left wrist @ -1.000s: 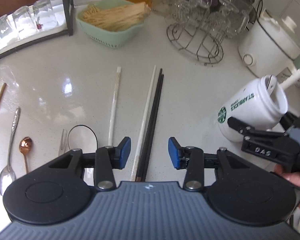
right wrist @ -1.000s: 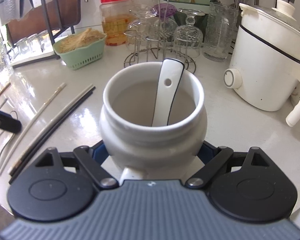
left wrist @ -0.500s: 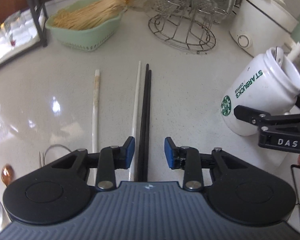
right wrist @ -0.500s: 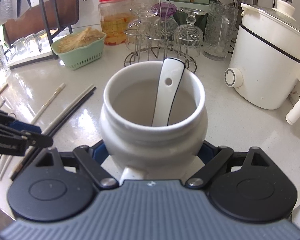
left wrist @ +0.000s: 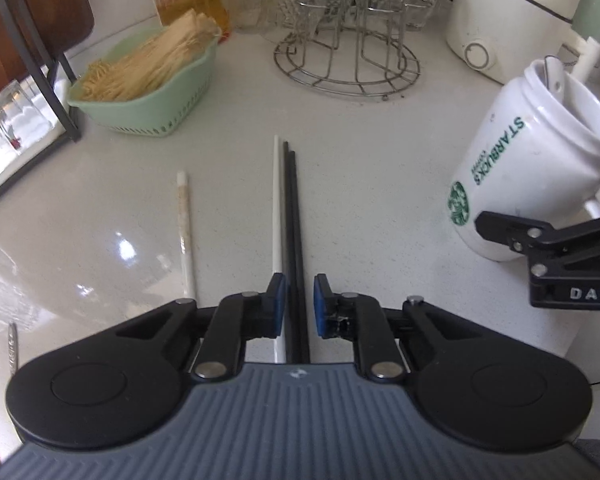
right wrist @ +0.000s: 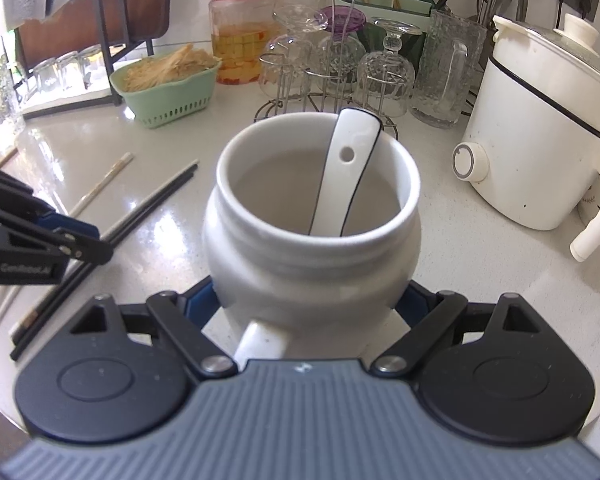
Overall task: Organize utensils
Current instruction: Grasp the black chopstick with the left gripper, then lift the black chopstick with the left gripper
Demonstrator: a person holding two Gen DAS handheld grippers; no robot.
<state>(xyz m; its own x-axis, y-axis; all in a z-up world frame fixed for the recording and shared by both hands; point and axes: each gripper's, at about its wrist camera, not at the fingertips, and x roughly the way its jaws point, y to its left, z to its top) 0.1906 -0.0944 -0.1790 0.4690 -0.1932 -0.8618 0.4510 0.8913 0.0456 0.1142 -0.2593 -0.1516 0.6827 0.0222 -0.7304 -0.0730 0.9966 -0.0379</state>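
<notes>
The left gripper (left wrist: 299,300) sits low over the counter (left wrist: 380,200) with its blue fingers (left wrist: 277,300) at a narrow gap, not yet closed. The pair of black chopsticks (left wrist: 292,216) runs lengthwise between them; a white chopstick (left wrist: 276,200) touching that pair passes at the left finger. The right gripper (right wrist: 308,300) clamps the white Starbucks mug (right wrist: 312,248), tilted beside the chopsticks, with a white spoon (right wrist: 348,168) standing inside it.

Green basket (left wrist: 148,96) of dry noodles sat near wire glass rack (left wrist: 346,60); white cooker (right wrist: 548,140) at right; red-lidded jar (right wrist: 242,28) stood behind the basket.
</notes>
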